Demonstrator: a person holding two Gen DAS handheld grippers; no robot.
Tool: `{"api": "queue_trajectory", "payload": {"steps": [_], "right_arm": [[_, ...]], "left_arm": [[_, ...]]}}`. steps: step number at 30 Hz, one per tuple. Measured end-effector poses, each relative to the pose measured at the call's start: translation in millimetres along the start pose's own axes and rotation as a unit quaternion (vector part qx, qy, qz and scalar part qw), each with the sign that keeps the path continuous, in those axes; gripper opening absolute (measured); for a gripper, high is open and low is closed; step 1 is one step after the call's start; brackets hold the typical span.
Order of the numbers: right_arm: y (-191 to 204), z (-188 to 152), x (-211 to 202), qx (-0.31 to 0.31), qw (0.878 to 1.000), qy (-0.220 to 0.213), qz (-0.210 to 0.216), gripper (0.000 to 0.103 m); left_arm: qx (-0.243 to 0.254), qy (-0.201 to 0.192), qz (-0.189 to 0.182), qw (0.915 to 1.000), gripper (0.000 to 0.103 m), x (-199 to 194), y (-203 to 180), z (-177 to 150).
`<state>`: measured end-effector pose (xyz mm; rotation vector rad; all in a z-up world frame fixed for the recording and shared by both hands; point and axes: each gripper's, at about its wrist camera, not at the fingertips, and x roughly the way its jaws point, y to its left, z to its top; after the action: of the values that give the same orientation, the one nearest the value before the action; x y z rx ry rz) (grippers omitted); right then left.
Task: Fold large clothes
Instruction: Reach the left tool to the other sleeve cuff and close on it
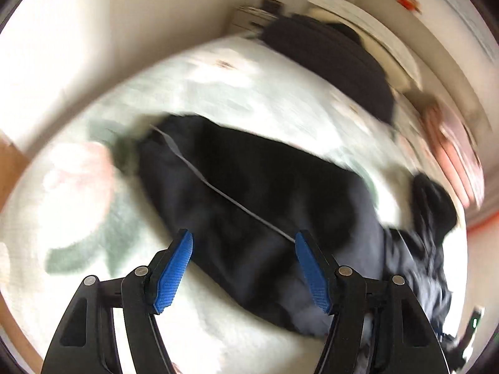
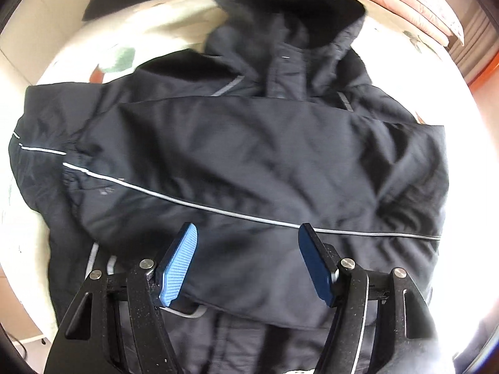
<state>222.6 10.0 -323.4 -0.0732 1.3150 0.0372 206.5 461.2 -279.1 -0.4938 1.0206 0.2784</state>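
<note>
The dark navy padded jacket with thin reflective piping (image 2: 249,162) lies spread on the pale floral bedspread (image 1: 93,202). Both the left gripper (image 1: 244,268) and right gripper (image 2: 246,263) hover with jaws released, empty. It looks bulky, soft and slippery; best gripped at hem or sleeve seams.

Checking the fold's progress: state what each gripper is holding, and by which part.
Nothing is held. The left gripper and the right gripper are both open above the dark jacket, with no fabric pinched between the pads.
</note>
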Motion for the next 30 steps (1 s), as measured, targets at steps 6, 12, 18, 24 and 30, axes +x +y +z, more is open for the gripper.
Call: {"api": "queue_trajectory", "payload": {"steps": [6, 12, 18, 24, 30], "right_arm": [[35.8, 12.9, -0.6, -0.006, 1.000, -0.001, -0.002, 0.070], [55.7, 22.5, 3.0, -0.012, 1.000, 0.002, -0.014, 0.070], [68.0, 24.4, 17.6, -0.017, 0.999, 0.019, -0.024, 0.070], [77.9, 26.1, 26.5, -0.021, 0.999, 0.029, -0.024, 0.070], [86.7, 29.9, 26.9, -0.024, 0.999, 0.031, -0.026, 0.070]], "left_arm": [[-0.017, -0.001, 0.050, 0.9986, 0.070, 29.3, 52.9, 42.3], [-0.016, 0.029, 0.050, 0.9982, 0.070, 73.7, 81.4, 60.3], [-0.045, 0.053, 0.020, 0.9974, 0.070, 109.0, 99.8, 67.4], [-0.040, 0.056, 0.011, 0.9976, 0.070, 122.3, 100.8, 70.2], [-0.024, 0.059, -0.003, 0.9980, 0.051, 126.2, 93.5, 71.5]]}}
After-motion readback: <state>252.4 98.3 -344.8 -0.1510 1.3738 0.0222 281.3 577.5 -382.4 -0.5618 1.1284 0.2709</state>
